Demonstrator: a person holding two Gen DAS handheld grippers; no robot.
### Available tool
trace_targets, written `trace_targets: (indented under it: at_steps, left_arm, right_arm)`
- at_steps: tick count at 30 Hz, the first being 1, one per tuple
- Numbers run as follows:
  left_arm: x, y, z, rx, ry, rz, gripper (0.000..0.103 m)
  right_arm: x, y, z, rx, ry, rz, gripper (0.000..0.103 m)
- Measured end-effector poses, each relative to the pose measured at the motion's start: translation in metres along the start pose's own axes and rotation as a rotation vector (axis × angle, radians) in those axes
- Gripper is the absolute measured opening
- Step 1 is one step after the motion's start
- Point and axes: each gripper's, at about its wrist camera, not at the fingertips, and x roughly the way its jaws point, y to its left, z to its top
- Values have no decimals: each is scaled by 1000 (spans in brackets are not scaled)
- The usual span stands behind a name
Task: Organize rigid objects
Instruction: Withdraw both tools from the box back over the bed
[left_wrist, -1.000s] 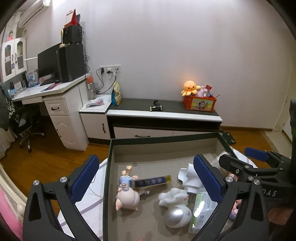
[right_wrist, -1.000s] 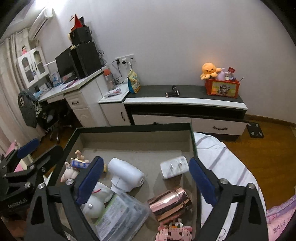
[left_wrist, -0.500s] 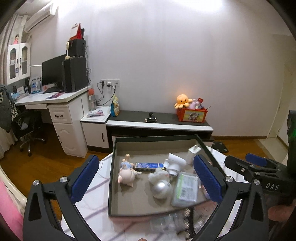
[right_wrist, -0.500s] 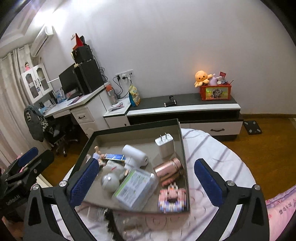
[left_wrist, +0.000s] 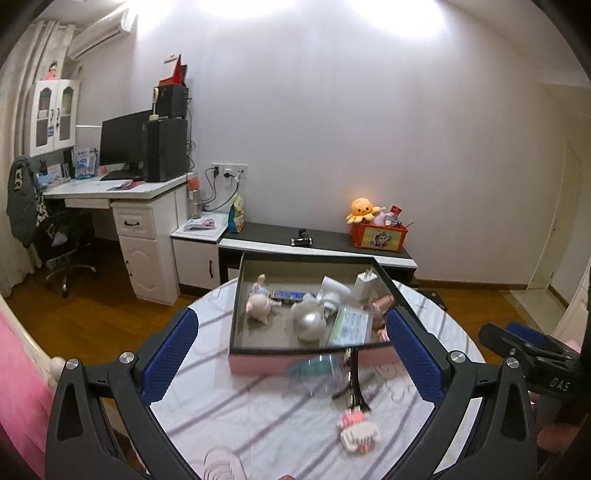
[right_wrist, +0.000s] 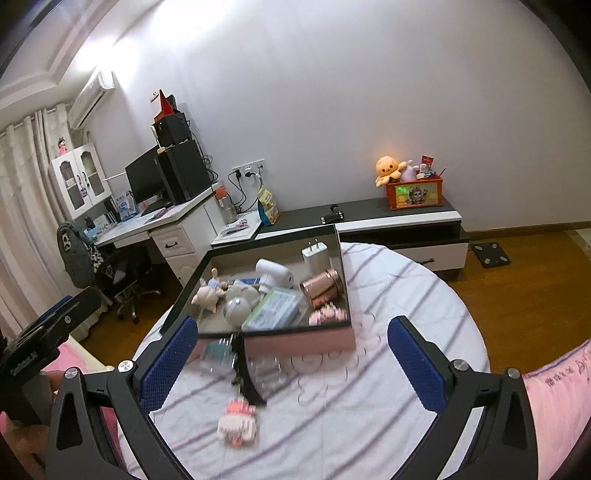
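Observation:
A pink-walled box (left_wrist: 295, 360) (right_wrist: 299, 343) with a dark rim stands on a round table. Inside it lie a pig figure (left_wrist: 258, 306), a silver ball (right_wrist: 236, 310), a clear packet (right_wrist: 277, 310), a rose-gold cup (right_wrist: 319, 288), a white charger (left_wrist: 364, 286) and more. In front of the box, on the cloth, lie a blurred teal and clear item (left_wrist: 314, 369), a black comb-like piece (right_wrist: 245, 376) and a pink block toy (left_wrist: 358, 432) (right_wrist: 236, 422). My left gripper (left_wrist: 291, 317) and my right gripper (right_wrist: 292, 321) both hover open above the table's near side, holding nothing.
The table wears a white striped cloth (right_wrist: 406, 295). Beyond it stand a low black-and-white cabinet (left_wrist: 332, 247), a white desk (left_wrist: 140, 206) with a monitor, and an office chair (left_wrist: 62, 243). Pink bedding (right_wrist: 554, 398) borders the table on the right.
Both grippers have drawn back and up from over the box. The whole box and the loose items on the cloth in front of it have come into view.

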Motion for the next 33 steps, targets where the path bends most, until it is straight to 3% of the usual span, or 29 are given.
trace_targets:
  at_steps: [13,33]
  left_arm:
    - [-41,5,-53,-18,38,33,103]
    - [-45,7,-63,-17,59,39,103]
  right_arm:
    - [-49,13,-57,-34,6,-19,103]
    - [-46,22,-62,-55,24,-18,103]
